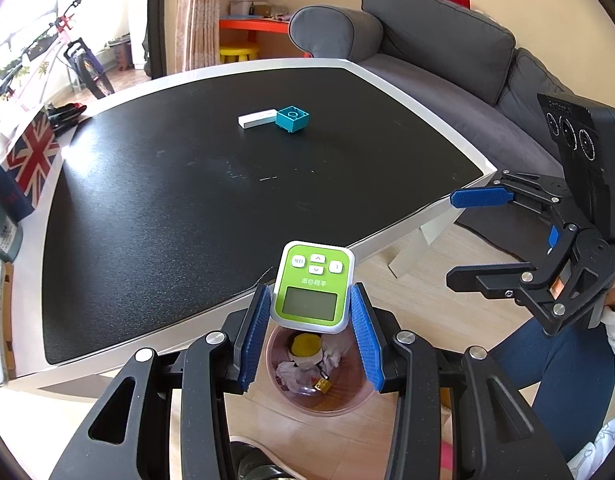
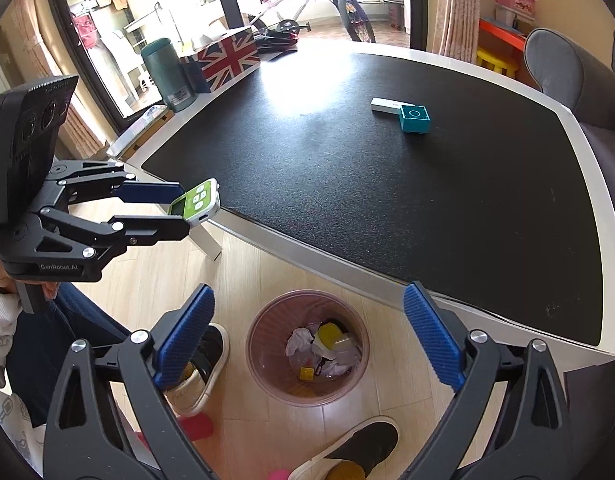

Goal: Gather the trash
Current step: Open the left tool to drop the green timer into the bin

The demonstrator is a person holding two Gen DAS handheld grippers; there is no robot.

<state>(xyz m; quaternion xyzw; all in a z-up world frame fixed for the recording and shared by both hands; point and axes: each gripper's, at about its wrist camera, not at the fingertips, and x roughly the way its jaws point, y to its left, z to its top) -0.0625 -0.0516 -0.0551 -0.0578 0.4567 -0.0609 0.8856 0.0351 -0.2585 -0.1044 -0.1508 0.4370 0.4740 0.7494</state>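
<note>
— What is the left tool point(image 1: 310, 320) doing now?

— It is gripping a small green device point(image 1: 312, 286) with white buttons and a grey screen, one blue pad on each side of it. The device is hanging in the air, past the edge of the bench point(image 1: 391, 240), above the pink trash bin point(image 1: 349, 406) that is standing on the wooden floor.

— And the right tool point(image 2: 307, 336)?

— Its fingers are standing wide apart and are holding nothing. It is also hovering over the bin, beside the left one.

— What is lying inside the bin?

— I am seeing crumpled paper point(image 2: 299, 340), something round and yellow, and a small yellow cube point(image 2: 306, 373).

— Is anything sitting on the bench?

— Yes, on the black top, far from both tools, a teal block point(image 2: 415, 119) is touching a flat white piece point(image 2: 385, 105). At the far corner a tissue box with a British flag point(image 2: 227, 60) is standing next to a dark green bottle point(image 2: 167, 74).
</note>
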